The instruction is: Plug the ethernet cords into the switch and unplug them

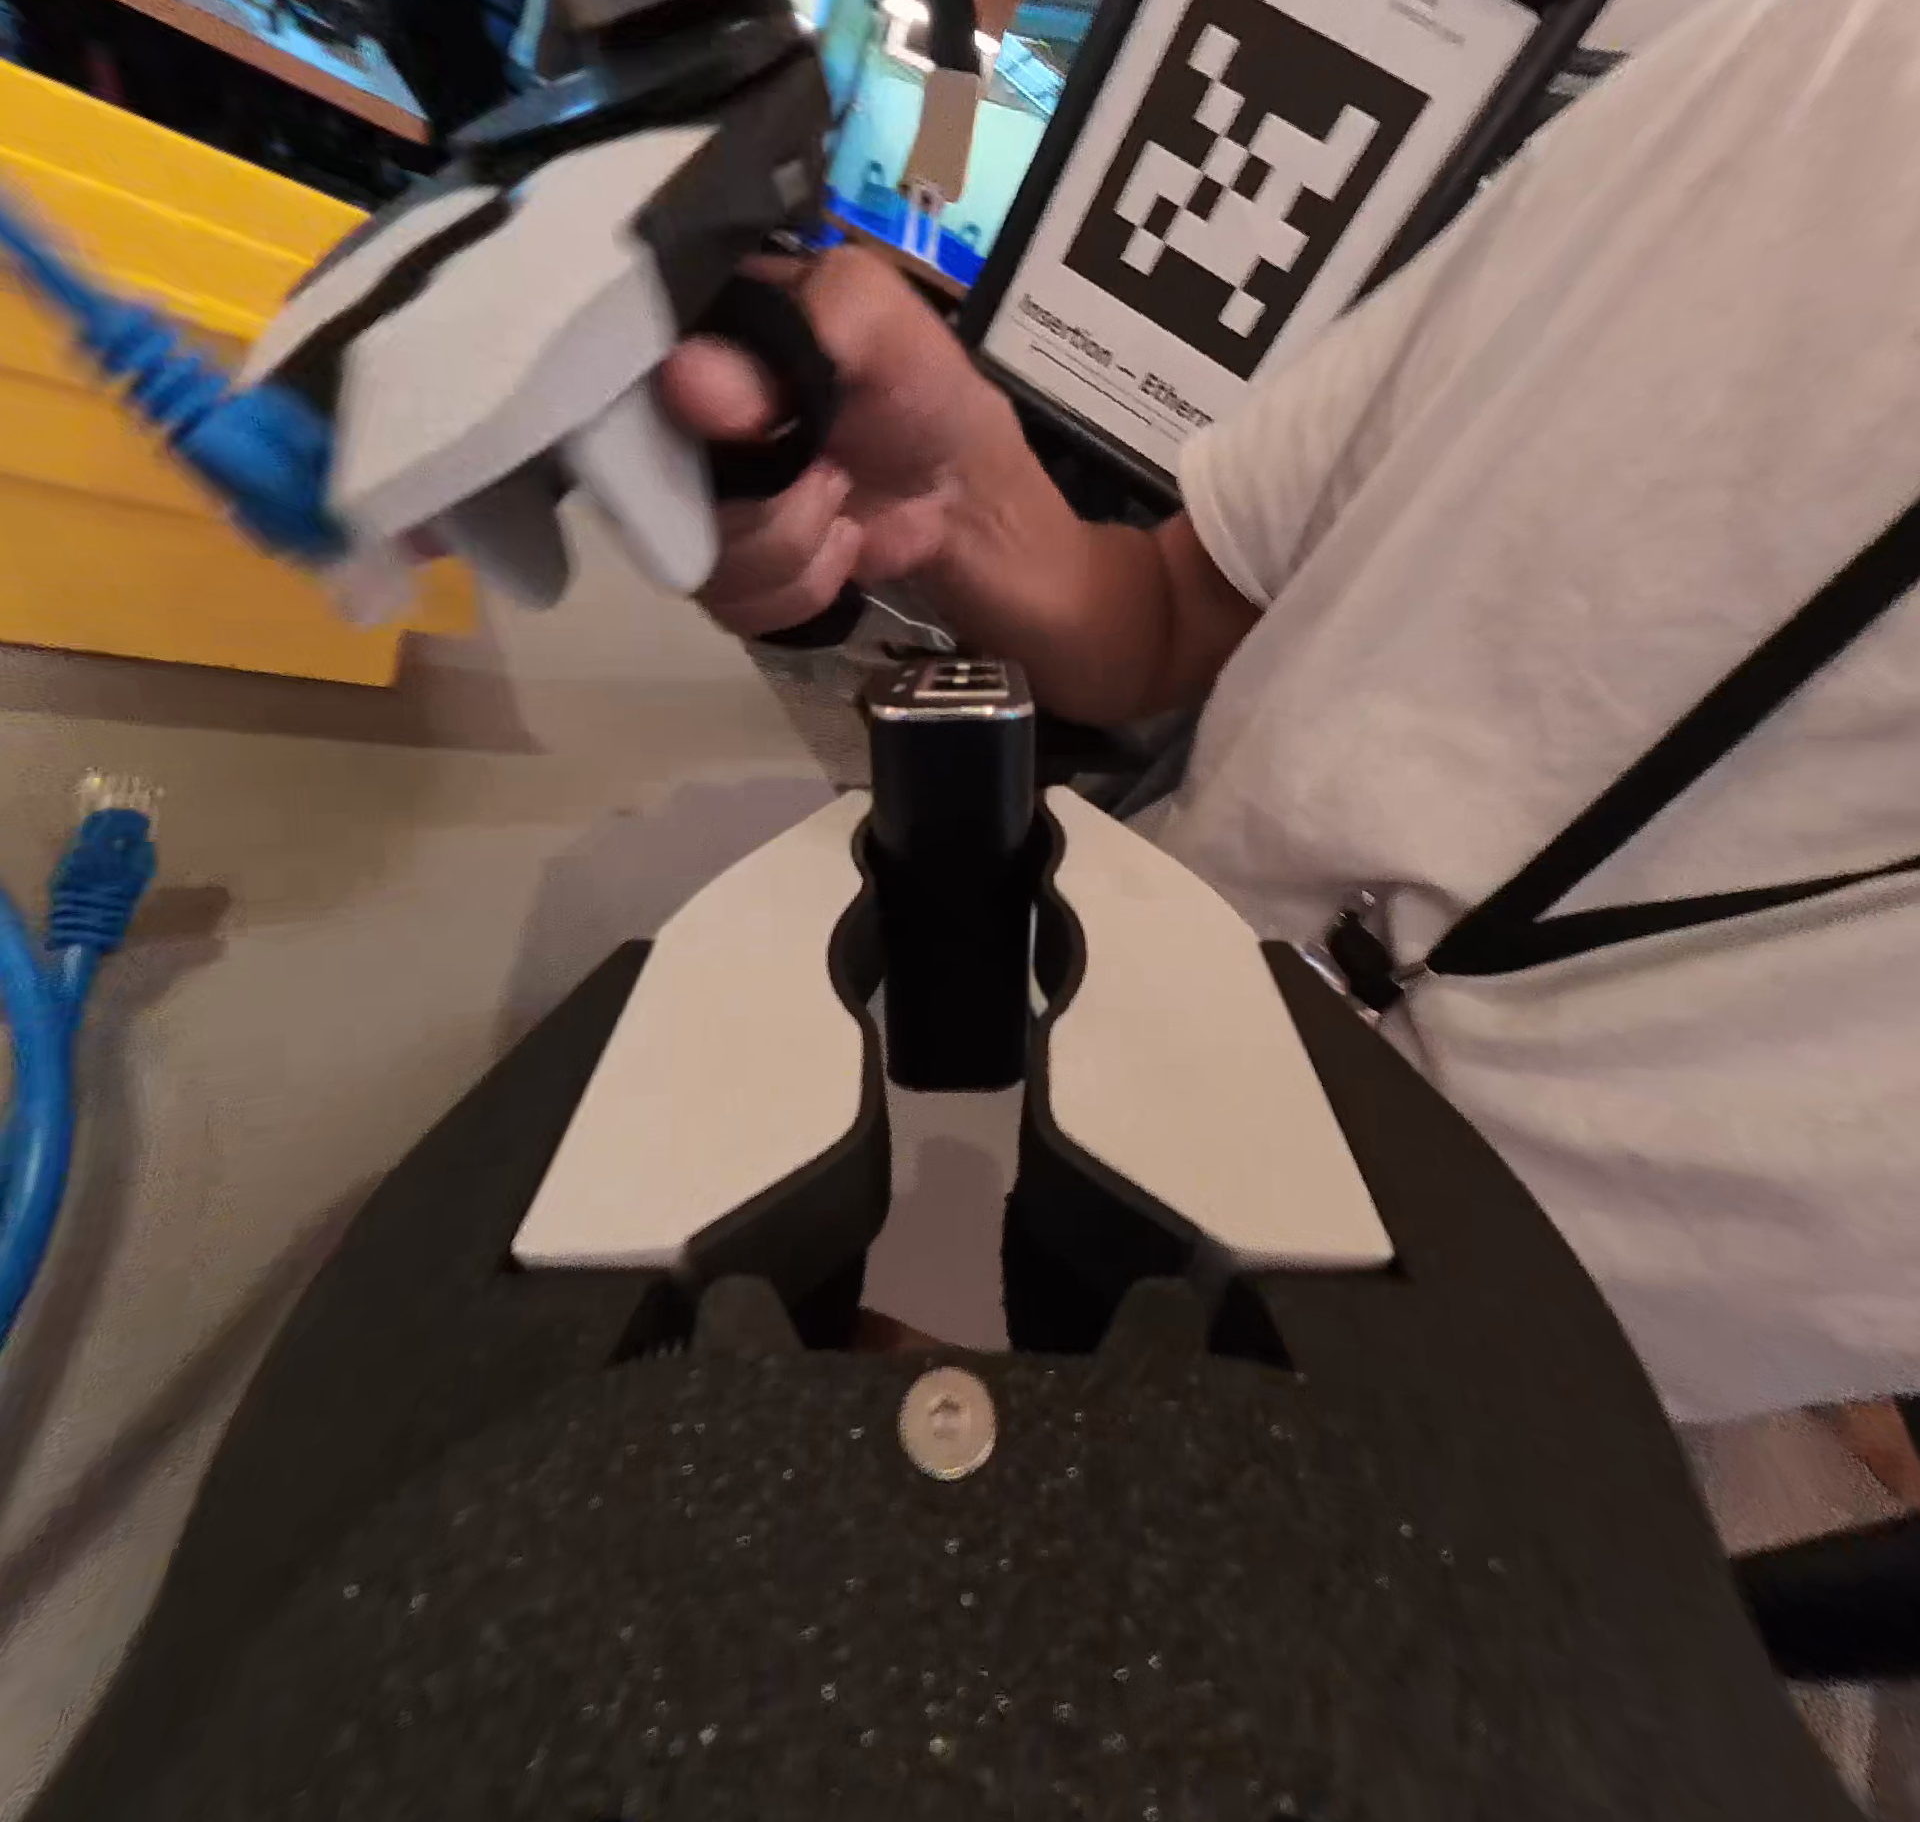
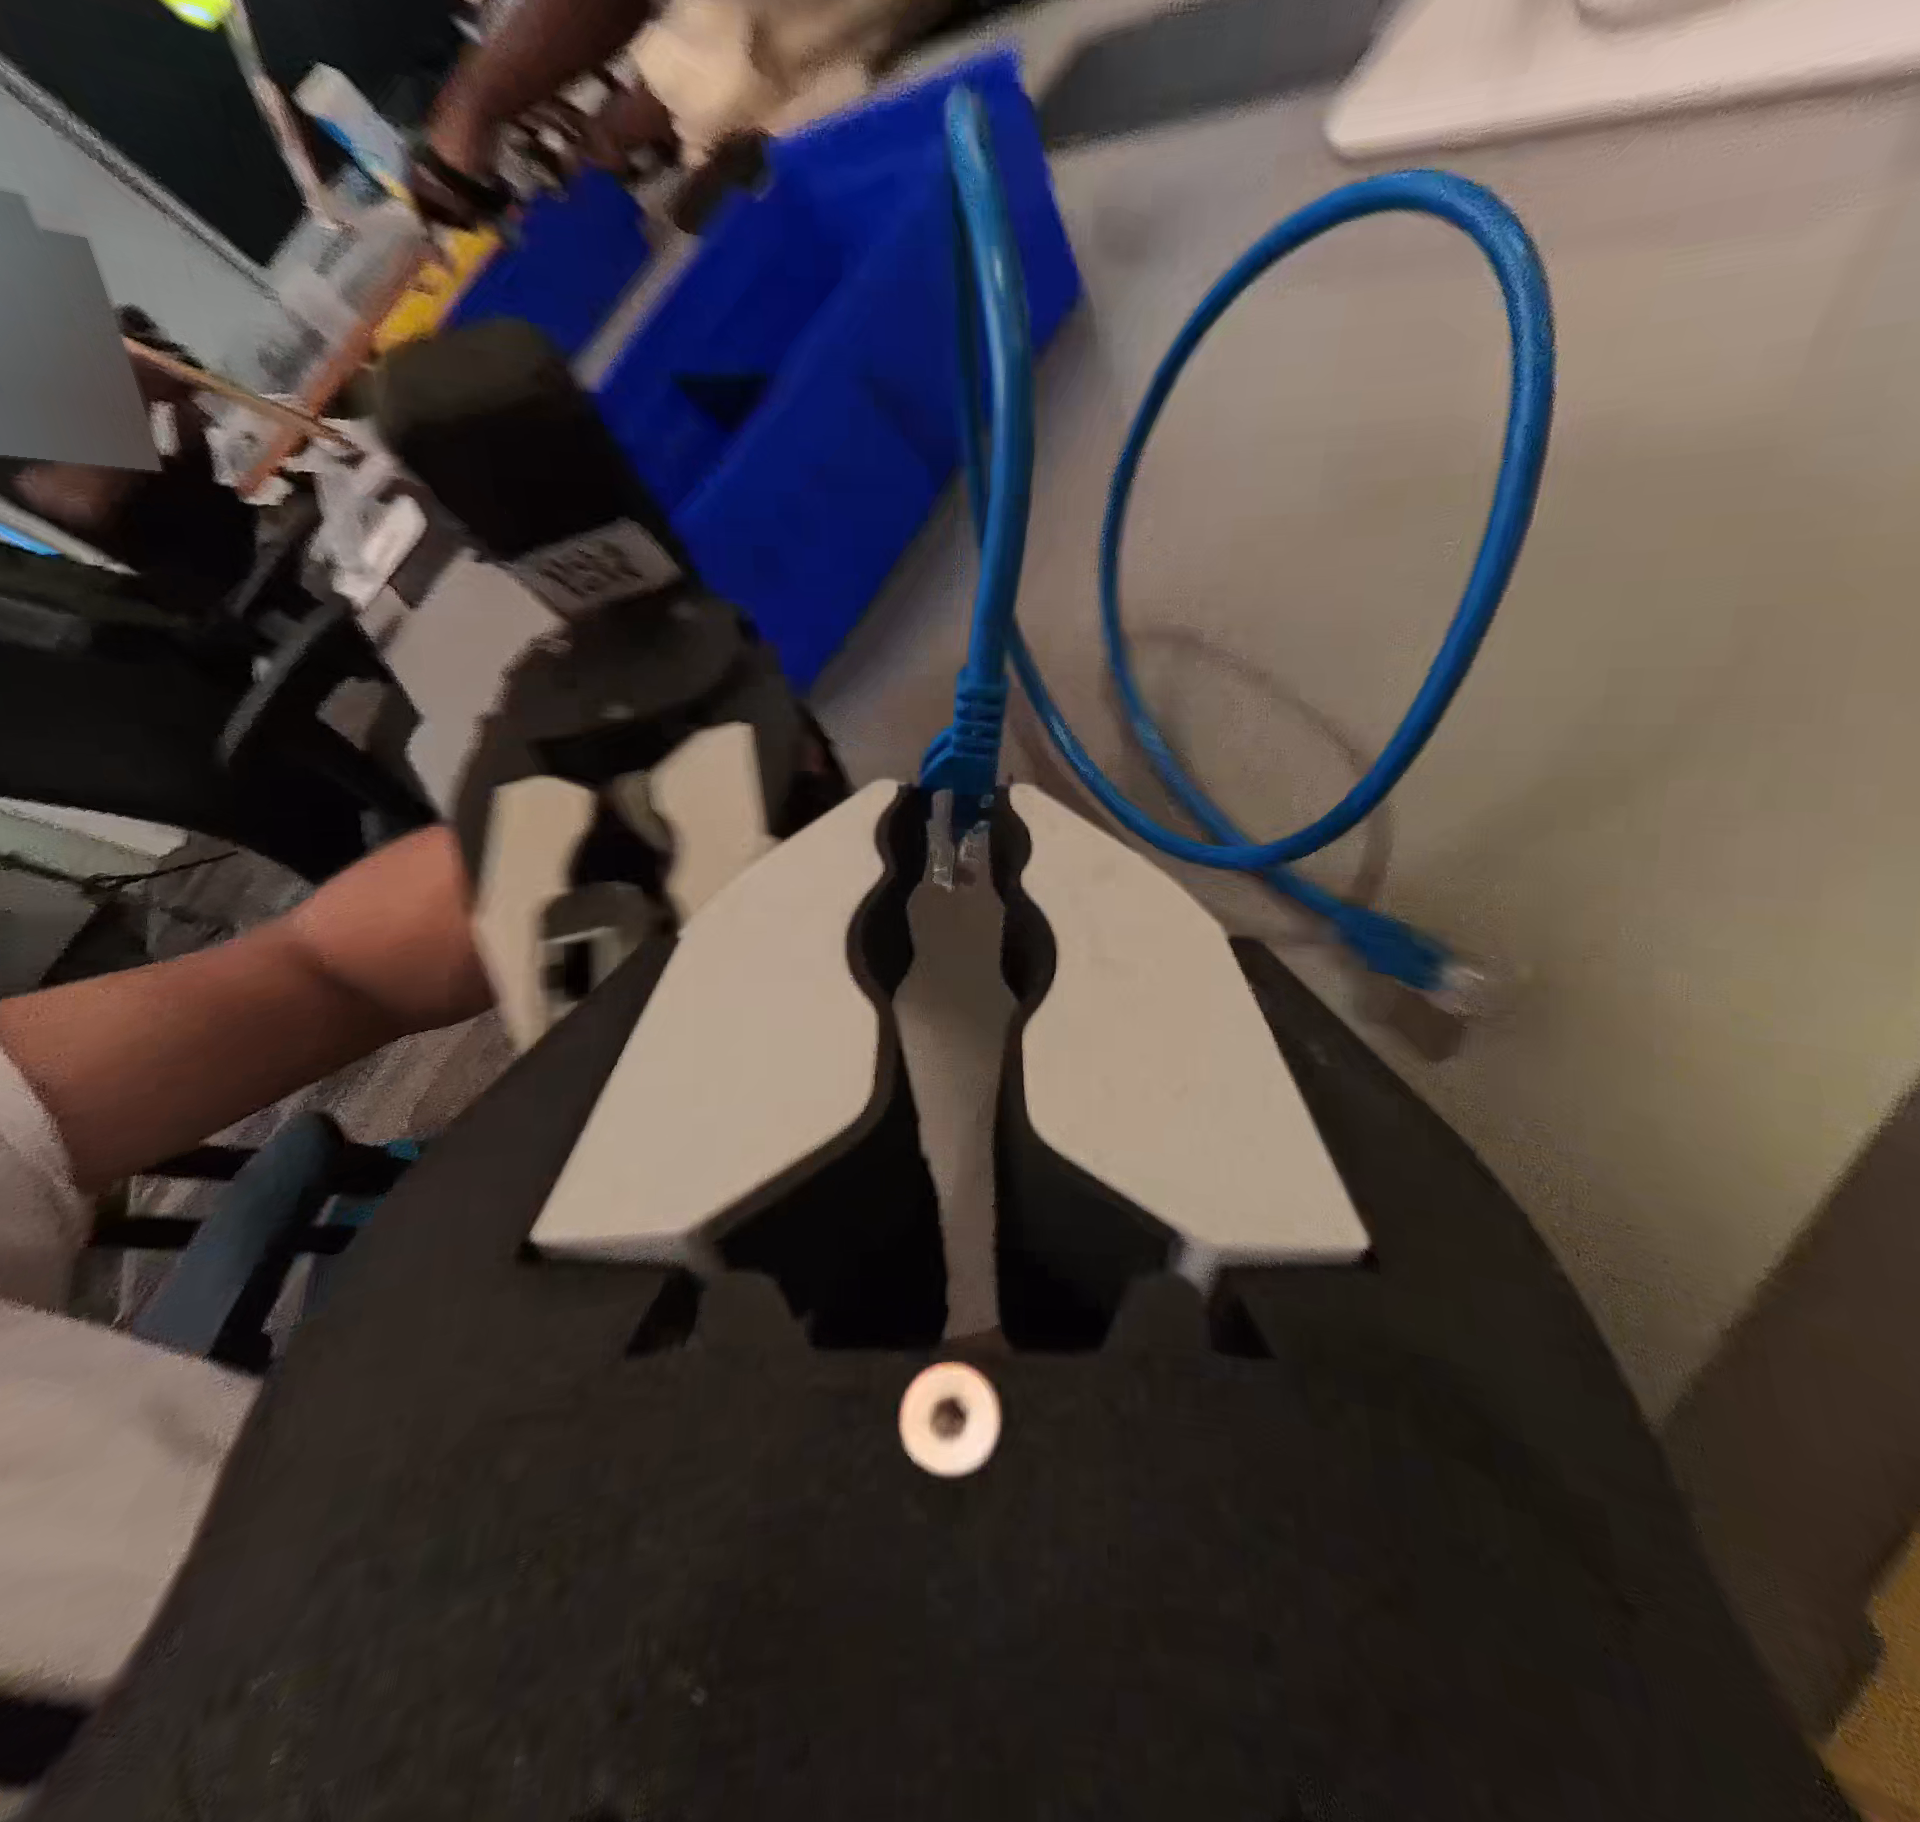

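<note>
A pale grey tabletop (image 2: 1714, 629) carries stacked yellow plastic bins (image 1: 156, 484) behind the small black box-shaped switch (image 1: 951, 899). The left gripper (image 1: 951, 837) clamps that switch, ports outward, to steady it. The right gripper (image 2: 961, 837), above the switch, pinches a blue ethernet cord (image 2: 1496, 484) by its clear plug (image 2: 951, 847), likely for insertion

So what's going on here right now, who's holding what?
A person works both handheld grippers above a grey table. The left gripper is clamped on the small black switch, ports facing away. The right gripper pinches the clear plug of a blue ethernet cord, which is not yet plugged in. A second blue plug lies on the table.
</note>
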Available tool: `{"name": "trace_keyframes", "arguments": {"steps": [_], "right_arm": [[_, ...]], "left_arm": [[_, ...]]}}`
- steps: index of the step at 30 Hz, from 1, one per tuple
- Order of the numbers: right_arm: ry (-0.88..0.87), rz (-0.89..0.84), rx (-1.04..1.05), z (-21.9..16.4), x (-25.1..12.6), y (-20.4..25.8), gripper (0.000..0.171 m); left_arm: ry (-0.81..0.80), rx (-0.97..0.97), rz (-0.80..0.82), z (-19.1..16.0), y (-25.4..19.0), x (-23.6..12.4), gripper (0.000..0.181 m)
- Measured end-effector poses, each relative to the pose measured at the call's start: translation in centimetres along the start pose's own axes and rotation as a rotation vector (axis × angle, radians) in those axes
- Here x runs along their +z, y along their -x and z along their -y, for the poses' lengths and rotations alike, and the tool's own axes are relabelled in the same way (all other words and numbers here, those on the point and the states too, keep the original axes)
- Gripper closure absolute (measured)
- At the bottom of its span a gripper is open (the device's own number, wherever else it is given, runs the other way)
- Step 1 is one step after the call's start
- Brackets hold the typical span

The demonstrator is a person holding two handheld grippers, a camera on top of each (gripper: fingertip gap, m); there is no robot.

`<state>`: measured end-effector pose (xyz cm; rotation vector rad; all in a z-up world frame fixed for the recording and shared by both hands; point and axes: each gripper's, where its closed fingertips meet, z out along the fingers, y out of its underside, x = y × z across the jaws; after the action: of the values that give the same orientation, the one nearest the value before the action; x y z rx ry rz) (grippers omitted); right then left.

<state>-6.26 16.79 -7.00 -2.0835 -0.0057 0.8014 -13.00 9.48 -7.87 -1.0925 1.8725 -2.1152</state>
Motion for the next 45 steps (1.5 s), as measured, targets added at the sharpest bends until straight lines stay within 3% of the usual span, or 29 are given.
{"name": "trace_keyframes", "arguments": {"steps": [4, 7, 11, 14, 17, 22, 26, 28, 30, 35, 39, 42, 45], "right_arm": [[0.128, -0.195, -0.046, -3.6, 2.1, -4.3, 0.157], [0.217, -0.41, -0.184, -4.8, 2.5, -7.6, 0.134], [0.211, -0.561, -0.335, -1.5, 0.7, -8.3, 0.133], [0.248, -0.462, -0.4, 2.3, 1.0, -6.9, 0.133], [0.486, -0.432, -0.59, 3.9, 3.7, -8.8, 0.132], [0.936, -0.351, -0.876, 1.4, 8.0, -14.0, 0.126], [1.074, -0.369, -0.943, 0.6, 8.7, -16.7, 0.129], [1.077, -0.343, -0.894, 0.7, 9.0, -16.8, 0.134], [1.108, -0.299, -0.838, 0.2, 8.8, -16.8, 0.158], [1.076, -0.341, -0.948, 0.6, 8.6, -17.1, 0.159], [0.841, -0.403, -1.044, 4.7, 7.1, -13.2, 0.159], [0.621, -0.518, -1.143, 10.3, 2.3, -8.7, 0.159], [0.403, -0.656, -1.165, 15.7, -5.6, -4.7, 0.159]], "left_arm": [[0.028, 0.0, -0.028, -0.4, -0.5, 0.2, 0.156], [0.019, -0.024, -0.01, -0.5, 0.1, 0.1, 0.157], [0.033, -0.026, 0.007, -0.8, 0.5, 0.1, 0.157], [0.033, -0.037, 0.017, -1.0, 0.8, 0.1, 0.157], [0.048, -0.037, 0.024, -1.3, 0.9, 0.3, 0.157], [0.083, -0.03, 0.015, -2.0, 0.7, 0.8, 0.157], [0.089, -0.033, 0.011, -2.1, 0.6, 0.9, 0.157], [0.089, -0.026, 0.009, -2.0, 0.4, 1.0, 0.157], [0.083, -0.023, 0.008, -1.8, 0.3, 1.0, 0.157], [0.079, -0.016, 0.008, -1.8, 0.2, 1.2, 0.157], [0.095, -0.01, 0.012, -2.1, 0.3, 1.3, 0.157], [0.097, -0.01, 0.021, -2.2, 0.5, 1.3, 0.157], [0.094, -0.011, 0.02, -2.1, 0.5, 1.3, 0.157]]}}
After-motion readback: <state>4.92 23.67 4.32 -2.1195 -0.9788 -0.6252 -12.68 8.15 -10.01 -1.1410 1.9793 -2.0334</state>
